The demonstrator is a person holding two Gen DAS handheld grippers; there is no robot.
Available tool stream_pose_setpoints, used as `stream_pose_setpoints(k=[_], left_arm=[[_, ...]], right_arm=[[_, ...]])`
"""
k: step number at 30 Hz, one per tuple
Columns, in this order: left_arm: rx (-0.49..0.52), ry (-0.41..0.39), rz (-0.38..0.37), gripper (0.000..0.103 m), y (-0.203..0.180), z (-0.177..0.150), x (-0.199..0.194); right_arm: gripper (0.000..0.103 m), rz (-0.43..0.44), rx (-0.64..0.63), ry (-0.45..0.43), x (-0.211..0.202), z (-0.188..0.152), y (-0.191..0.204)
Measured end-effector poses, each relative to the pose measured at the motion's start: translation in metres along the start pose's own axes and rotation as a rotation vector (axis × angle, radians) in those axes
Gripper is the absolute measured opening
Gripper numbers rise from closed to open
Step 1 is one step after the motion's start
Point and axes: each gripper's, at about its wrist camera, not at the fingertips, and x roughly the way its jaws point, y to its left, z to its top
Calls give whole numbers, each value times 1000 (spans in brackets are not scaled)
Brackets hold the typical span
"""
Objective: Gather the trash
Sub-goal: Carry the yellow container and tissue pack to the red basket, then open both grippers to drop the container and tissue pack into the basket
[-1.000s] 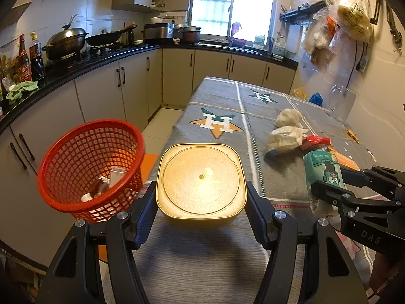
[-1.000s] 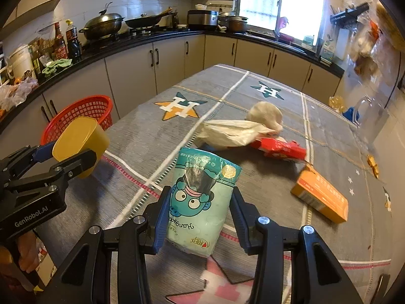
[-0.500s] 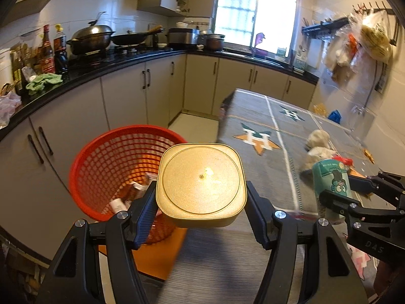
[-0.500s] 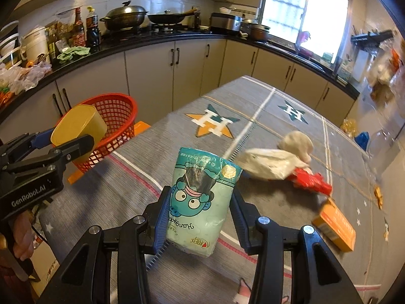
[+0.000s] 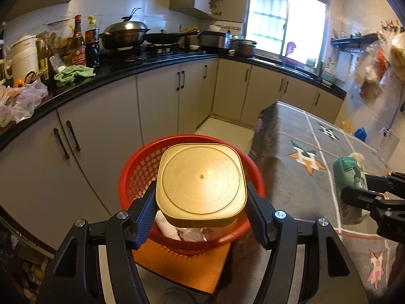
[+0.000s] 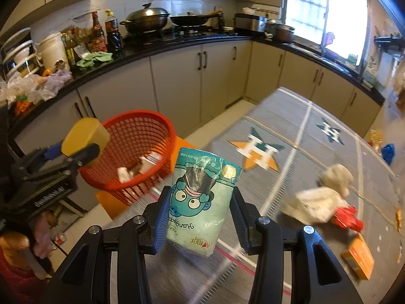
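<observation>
- Left gripper (image 5: pixel 201 211) clenched on a yellow container (image 5: pixel 201 185), its blue pads pressing both sides; the flat square base with rounded corners faces the left wrist camera
- Yellow container hangs in the air directly over the red mesh basket (image 5: pixel 136 167), covering most of the basket's opening in the left wrist view
- Red mesh basket stands on an orange stool (image 5: pixel 182 263) on the floor, between the grey base cabinets (image 5: pixel 162 106) and the end of the table (image 5: pixel 298 177); white crumpled scraps (image 6: pixel 124 173) lie at its bottom
- Right gripper (image 6: pixel 198 223) grasping a mint-green tissue pack (image 6: pixel 202 200) printed with a cartoon face, held upright between the blue pads above the table's near edge; in the left wrist view the same pack appears at the right, clear of the basket
- From the right wrist view, the left gripper with the yellow container sits at the left, level with the basket's rim; a hand (image 6: pixel 41 233) holds its handle below
- Table carries a grey cloth with star-and-H emblems (image 6: pixel 258 152)
- Left on the cloth: a crumpled white bag (image 6: pixel 316 205) with a pale wad (image 6: pixel 336 176) just behind it, a red wrapper (image 6: pixel 348 217) touching the bag's right side, and an orange box (image 6: pixel 358 257) nearer the camera, apart from the wrapper
- Black worktop (image 5: pixel 106 79) holds a lidded wok (image 5: pixel 125 35), a frying pan (image 5: pixel 167 38), sauce bottles (image 5: pixel 84 44) and a green cloth (image 5: pixel 73 74)
</observation>
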Motion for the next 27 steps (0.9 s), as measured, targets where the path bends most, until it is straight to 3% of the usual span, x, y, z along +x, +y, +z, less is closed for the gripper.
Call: stream_pose_setpoints(k=[13, 27], left_arm=[[-9, 53, 58, 64, 22, 3, 30], [-3, 85, 77, 64, 32, 2, 52]], right_arm=[[50, 186, 38, 34, 56, 57, 34], [52, 226, 78, 88, 105, 82, 46]])
